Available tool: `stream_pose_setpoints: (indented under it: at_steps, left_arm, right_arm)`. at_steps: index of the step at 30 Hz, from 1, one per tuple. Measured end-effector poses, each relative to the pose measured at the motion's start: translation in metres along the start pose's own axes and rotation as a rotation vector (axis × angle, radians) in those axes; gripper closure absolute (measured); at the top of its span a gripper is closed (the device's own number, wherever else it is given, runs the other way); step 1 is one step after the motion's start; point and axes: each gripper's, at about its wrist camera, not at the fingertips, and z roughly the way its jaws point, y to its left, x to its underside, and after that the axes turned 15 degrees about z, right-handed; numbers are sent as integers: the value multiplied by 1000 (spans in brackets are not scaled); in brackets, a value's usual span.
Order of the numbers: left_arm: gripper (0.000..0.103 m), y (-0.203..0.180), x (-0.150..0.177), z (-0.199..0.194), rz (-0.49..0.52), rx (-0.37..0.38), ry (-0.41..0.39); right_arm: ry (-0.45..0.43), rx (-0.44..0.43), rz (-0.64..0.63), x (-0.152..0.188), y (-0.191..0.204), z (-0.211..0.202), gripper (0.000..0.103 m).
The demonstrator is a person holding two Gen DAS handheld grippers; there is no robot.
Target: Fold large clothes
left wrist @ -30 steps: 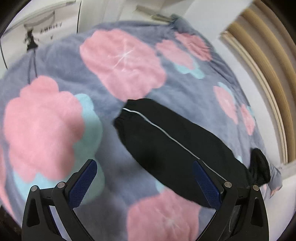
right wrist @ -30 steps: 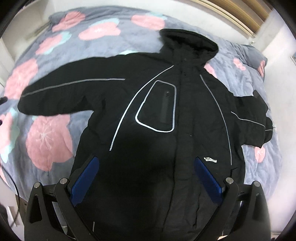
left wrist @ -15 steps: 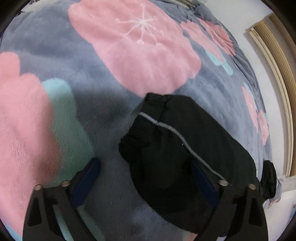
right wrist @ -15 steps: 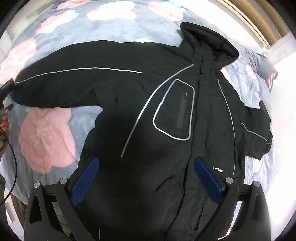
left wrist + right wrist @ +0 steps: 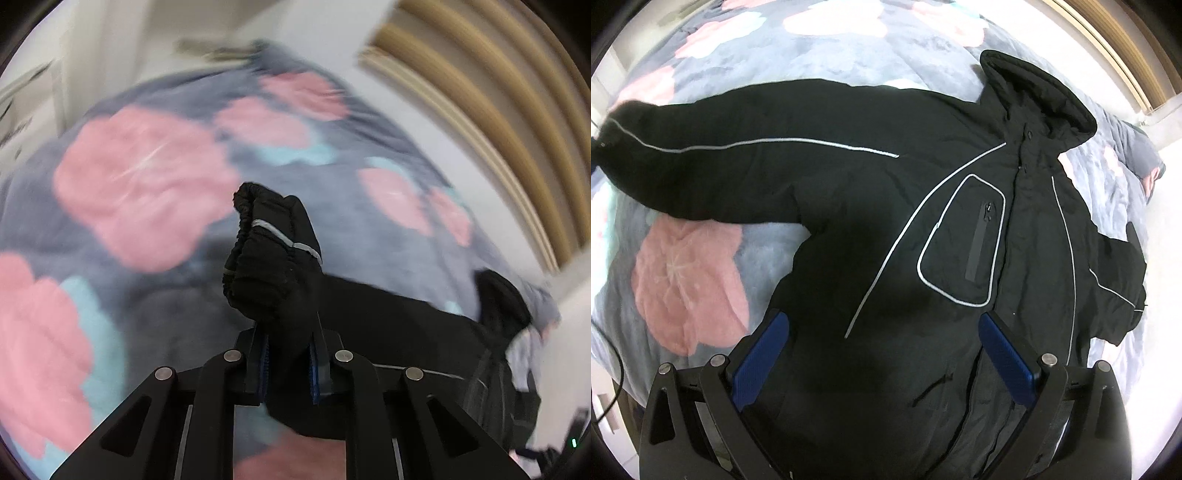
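- A blanket (image 5: pixel 690 284) with pink and pale blue flowers on grey is seen spread wide, and a black jacket (image 5: pixel 886 229) is laid flat on it, front up.
- In the right wrist view, the jacket's long sleeve (image 5: pixel 713 162) is stretched out to the far left, and a thin grey stripe is seen along it.
- The end of that sleeve is blurred at the left edge of the right wrist view.
- In the left wrist view, the cuff (image 5: pixel 269 254) of the sleeve is seen bunched and raised above the blanket (image 5: pixel 140 177), standing up just beyond the fingertips.
- The left gripper (image 5: pixel 289 363) is clamped on the cuff, its blue pads (image 5: pixel 263 363) pressed against the black cloth from both sides.
- A chest pocket (image 5: pixel 964 243) outlined in grey is seen right of the jacket's middle, with a dark zip set in it.
- The right gripper (image 5: pixel 882 354) is held over the lower front of the jacket, its blue pads (image 5: pixel 761 354) set wide apart with nothing between them; whether the cloth is touched cannot be told.
- The hood (image 5: pixel 1038 92) is seen at the far right, lying on the blanket.
- The other sleeve (image 5: pixel 1119 273) is seen folded and rumpled at the right edge of the jacket.
- A pale wooden frame (image 5: pixel 491 122) is seen beyond the blanket on the far right.
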Motion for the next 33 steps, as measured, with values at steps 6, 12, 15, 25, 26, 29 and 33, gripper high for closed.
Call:
stream_pose_setpoints:
  at_steps: [6, 12, 15, 25, 26, 29, 33]
  left_arm:
    - [88, -109, -18, 1, 198, 164, -3]
    - [88, -228, -11, 39, 379, 346, 79]
    - [88, -280, 2, 64, 458, 402, 132]
    - [84, -375, 75, 164, 616, 445, 387]
    - [82, -375, 80, 170, 606, 449, 402]
    - [74, -370, 84, 175, 564, 486, 436]
    - [42, -357, 73, 163, 476, 608, 499]
  right_arm:
    - [3, -39, 59, -12, -21, 7, 0]
    - [23, -45, 148, -15, -59, 20, 0]
    - [34, -34, 220, -18, -88, 28, 0]
    - [66, 16, 429, -21, -179, 55, 0]
    - [68, 23, 432, -22, -184, 58, 0]
    - [65, -7, 433, -27, -192, 64, 0]
    - [19, -91, 403, -44, -187, 64, 0]
